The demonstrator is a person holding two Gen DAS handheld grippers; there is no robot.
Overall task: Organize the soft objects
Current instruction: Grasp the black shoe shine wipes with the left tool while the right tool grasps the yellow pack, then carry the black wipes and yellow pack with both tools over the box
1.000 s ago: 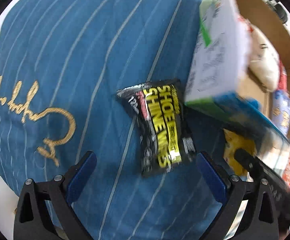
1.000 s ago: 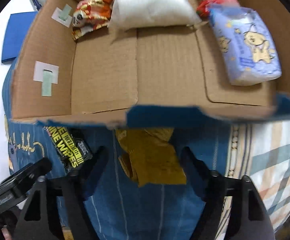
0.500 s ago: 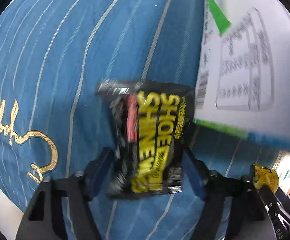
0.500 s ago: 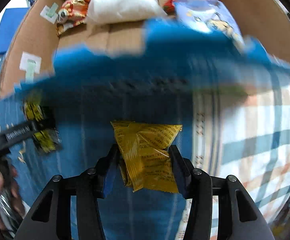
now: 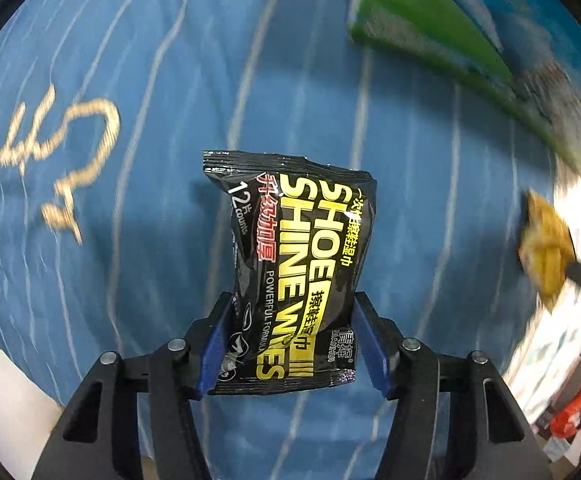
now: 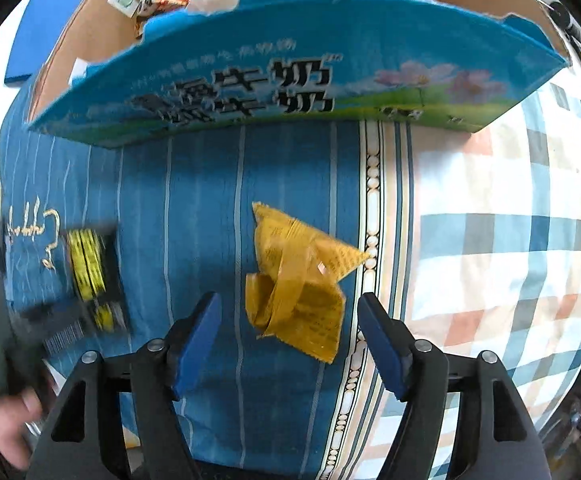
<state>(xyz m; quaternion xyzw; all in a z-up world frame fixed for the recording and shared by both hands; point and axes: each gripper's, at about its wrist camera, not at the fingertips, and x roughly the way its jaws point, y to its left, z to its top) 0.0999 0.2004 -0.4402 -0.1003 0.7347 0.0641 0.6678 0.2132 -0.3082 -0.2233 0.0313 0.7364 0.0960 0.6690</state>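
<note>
My left gripper [image 5: 292, 340] is shut on a black and yellow shoe-shine wipes packet [image 5: 294, 268], held above the blue striped cloth [image 5: 162, 128]. The same packet shows blurred at the left in the right wrist view [image 6: 90, 276]. A crumpled yellow packet [image 6: 298, 280] sits between the pads of my right gripper [image 6: 290, 340]; the blue pads [image 6: 198, 332] stand apart from its sides, so the gripper is open. The yellow packet shows at the right edge of the left wrist view [image 5: 544, 248].
A cardboard box [image 6: 102, 20] with a blue printed front wall [image 6: 290, 80] stands beyond the packets, holding several soft packs. A checked cloth [image 6: 510, 240] lies to the right. A blue pad [image 6: 34, 40] lies at far left. The box's green edge [image 5: 430, 48] is near the left gripper.
My left gripper closed on the wipes packet and lifted it off the cloth. My right gripper closed around the yellow packet, then its pads widened again; the view pulled back from the box.
</note>
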